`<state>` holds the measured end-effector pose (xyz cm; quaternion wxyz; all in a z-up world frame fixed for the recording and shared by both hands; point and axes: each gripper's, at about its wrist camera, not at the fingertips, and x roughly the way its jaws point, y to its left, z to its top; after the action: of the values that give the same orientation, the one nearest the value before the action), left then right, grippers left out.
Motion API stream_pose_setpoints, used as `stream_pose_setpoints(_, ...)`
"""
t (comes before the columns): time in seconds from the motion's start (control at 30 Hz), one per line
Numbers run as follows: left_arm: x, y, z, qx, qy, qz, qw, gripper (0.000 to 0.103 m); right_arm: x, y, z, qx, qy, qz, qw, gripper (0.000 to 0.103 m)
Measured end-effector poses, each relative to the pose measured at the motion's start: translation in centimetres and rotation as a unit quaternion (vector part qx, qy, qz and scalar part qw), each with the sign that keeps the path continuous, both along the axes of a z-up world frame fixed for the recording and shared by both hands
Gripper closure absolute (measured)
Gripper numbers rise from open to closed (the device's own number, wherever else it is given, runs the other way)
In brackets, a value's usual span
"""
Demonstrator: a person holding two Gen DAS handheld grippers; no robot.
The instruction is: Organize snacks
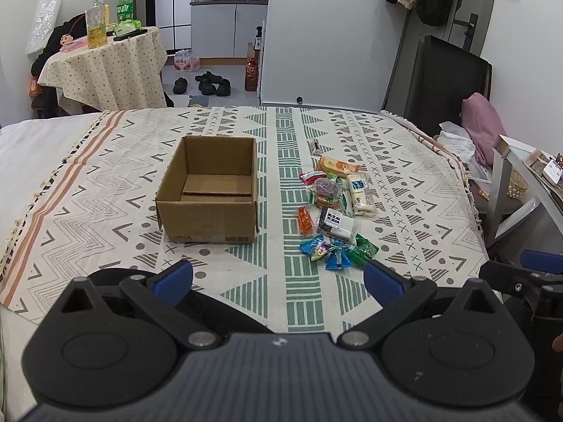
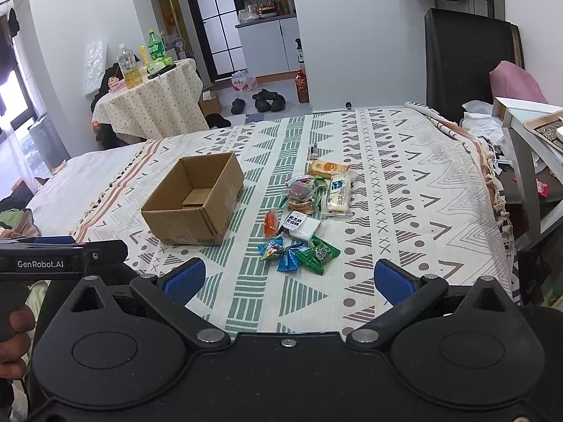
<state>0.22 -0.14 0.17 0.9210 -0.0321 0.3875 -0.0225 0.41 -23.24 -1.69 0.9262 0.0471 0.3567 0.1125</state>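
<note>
Left wrist view shows the left gripper low over the near part of the bed, its two blue fingers spread wide apart with nothing between them. Right wrist view shows the right gripper the same way, fingers wide apart and holding nothing.

Both hang above a patterned cloth that covers the bed. A brown box sits on the cloth, open at the top, with nothing inside but its own bottom flaps. Just to the right of the box lies a pile of snacks. A strip of bare cloth runs between box and pile, so they do not touch.

In the pile, an orange packet is at the far end, a long white packet lies beside some round cookies, and a small orange stick is on the side next to the box. Blue candies and green candies are at the near end, close to the left gripper's right finger.

There is lots of bare cloth in front of the box and to the right of the pile. At the cloth's right edge stand a grey table and a dark chair
</note>
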Motion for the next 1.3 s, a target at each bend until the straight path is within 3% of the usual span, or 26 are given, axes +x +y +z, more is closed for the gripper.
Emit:
stream_pose_setpoints(0.7,4.4,-1.8,-1.7,-0.012,0.016,-0.009,0.9998,0.0,4.0,-1.7,-2.1,0.014,0.022,-0.008,1.0,0.001)
stream_pose_setpoints(1.13,8.7,-2.9,-4.9,-0.036,0.036,-0.005,0.9987,0.003,8.2,-3.1,-6.3,0.056,0.08,-0.021,0.995,0.023)
stream_pose_setpoints(1.3,10.5,-3.3,-6.4,-0.043,0.051,0.0,0.9978,0.01,9.9,-3.5,-7.6,0.076,0.096,-0.024,0.992,0.028)
